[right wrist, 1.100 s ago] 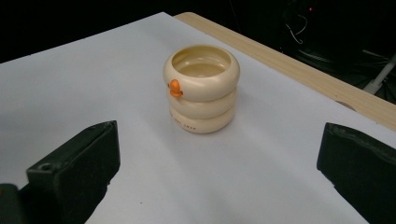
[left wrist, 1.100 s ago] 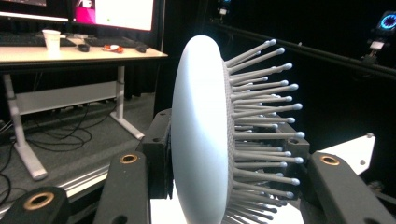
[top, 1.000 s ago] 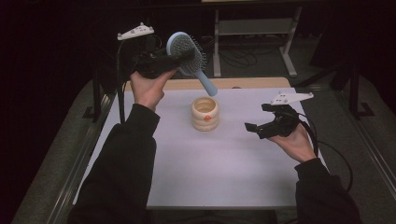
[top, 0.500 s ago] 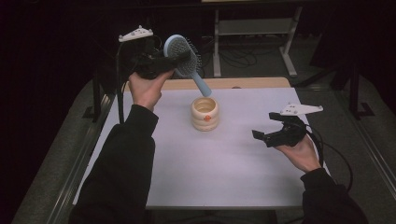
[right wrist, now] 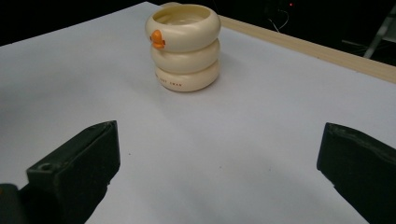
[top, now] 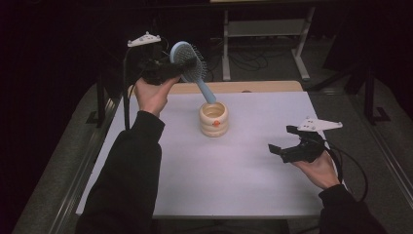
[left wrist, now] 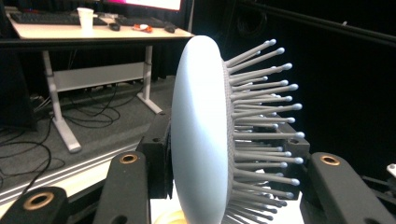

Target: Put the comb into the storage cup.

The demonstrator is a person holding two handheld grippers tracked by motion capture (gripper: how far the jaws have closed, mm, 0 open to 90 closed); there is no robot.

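The left gripper (top: 168,70) stays clamped on the brush (top: 187,61) head; its handle has sunk into the cup (top: 214,118) below, so release comes next. The right gripper (top: 287,142), jaws apart and empty, has dropped lower.

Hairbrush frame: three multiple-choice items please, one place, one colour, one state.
1. Where does the hairbrush handle tip point?
A. At the holder's mouth
B. At the floor left of the table
C. At the right gripper

2. What colour is the small knob on the cream holder?
A. Green
B. Orange
C. Black

3. The right gripper is:
A. Shut on the holder
B. Shut on the brush
C. Open, with nothing between its fingers

Key: 1 A, the handle slants down to the rim; 2 B, the right gripper view shows it orange; 3 C, its fingers stand apart over bare table.
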